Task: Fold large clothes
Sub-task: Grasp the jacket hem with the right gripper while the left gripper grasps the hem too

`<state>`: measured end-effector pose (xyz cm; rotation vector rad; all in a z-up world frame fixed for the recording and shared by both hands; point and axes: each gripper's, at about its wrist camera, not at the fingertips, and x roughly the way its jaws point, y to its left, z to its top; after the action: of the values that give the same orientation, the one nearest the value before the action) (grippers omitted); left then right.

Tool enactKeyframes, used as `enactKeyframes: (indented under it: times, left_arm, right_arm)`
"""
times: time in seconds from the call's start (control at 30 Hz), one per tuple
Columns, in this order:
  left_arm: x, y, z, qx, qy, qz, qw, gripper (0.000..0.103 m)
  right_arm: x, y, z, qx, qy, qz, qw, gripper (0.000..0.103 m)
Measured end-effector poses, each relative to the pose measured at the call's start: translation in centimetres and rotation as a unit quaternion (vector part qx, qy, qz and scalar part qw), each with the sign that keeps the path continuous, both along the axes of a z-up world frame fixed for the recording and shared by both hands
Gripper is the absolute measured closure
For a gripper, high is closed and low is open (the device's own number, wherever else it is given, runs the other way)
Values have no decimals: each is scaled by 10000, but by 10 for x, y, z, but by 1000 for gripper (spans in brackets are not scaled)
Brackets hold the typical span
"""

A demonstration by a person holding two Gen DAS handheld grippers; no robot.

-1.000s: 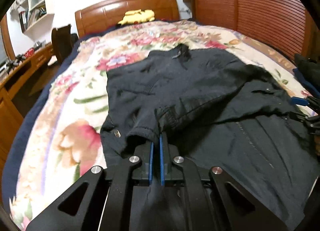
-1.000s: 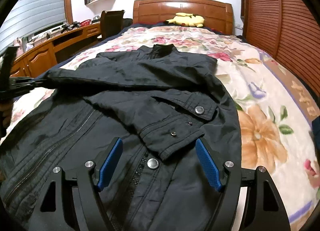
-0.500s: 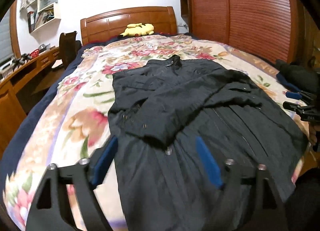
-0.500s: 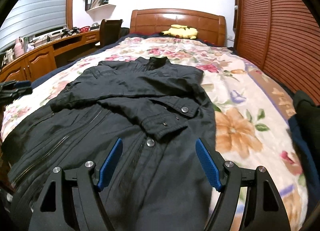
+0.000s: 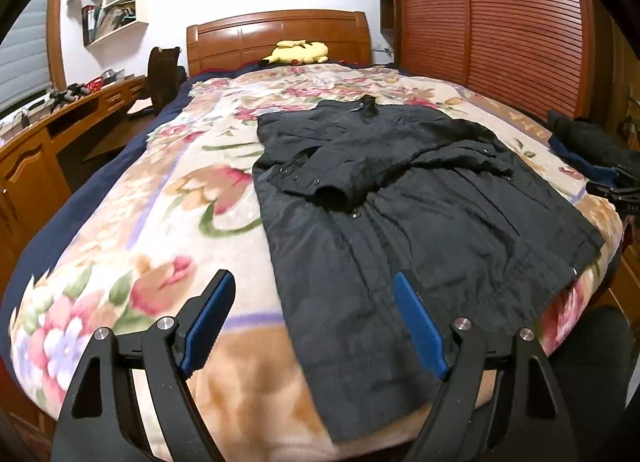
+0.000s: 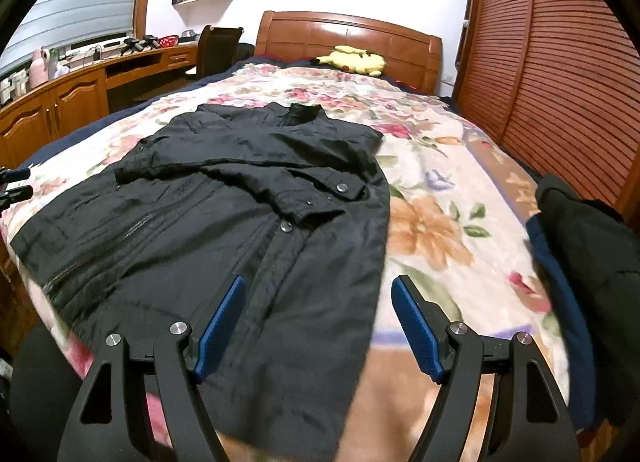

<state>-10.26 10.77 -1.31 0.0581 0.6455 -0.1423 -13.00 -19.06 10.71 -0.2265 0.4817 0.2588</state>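
Hovering at bed (image 5: 120, 262) foot edge | jacket (image 5: 400, 222) lies lengthwise, collar toward headboard, hem nearest | left gripper (image 5: 316, 318) fingers spread, empty | right gripper (image 6: 320, 322) fingers spread, empty, over hem

left gripper (image 5: 314, 326) | black frame | blue fingers (image 5: 208, 322) | silver screws
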Motion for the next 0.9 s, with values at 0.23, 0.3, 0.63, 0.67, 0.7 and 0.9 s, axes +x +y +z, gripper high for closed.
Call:
enactKeyframes:
  times: [0.23, 0.3, 0.63, 0.67, 0.7, 0.9]
  left_arm:
    - [-14, 3, -19, -32, 77, 61, 9999, 21]
    - [-15, 3, -26, -28, 140, 81, 9999, 21]
    - [-16, 6, -52, -88, 373, 181, 9991, 21]
    - [-17, 8, -53, -148, 369, 195, 9990, 21]
    - [-18, 9, -54, -204, 359, 208, 9989, 21]
    - [-20, 11, -54, -356, 343, 230, 9985, 22]
  right_arm:
    - [-9, -8, -11, -129, 146, -48, 9998, 26]
    - [-9, -8, -16, -139, 217, -37, 9997, 26]
    - [1, -12, -39, 46, 615, -80, 9981, 26]
    - [3, -12, -40, 55, 649, -92, 9978, 26]
    - [5, -12, -42, 54, 681, -98, 9976, 26]
    - [12, -18, -48, 369, 840, -76, 9958, 26]
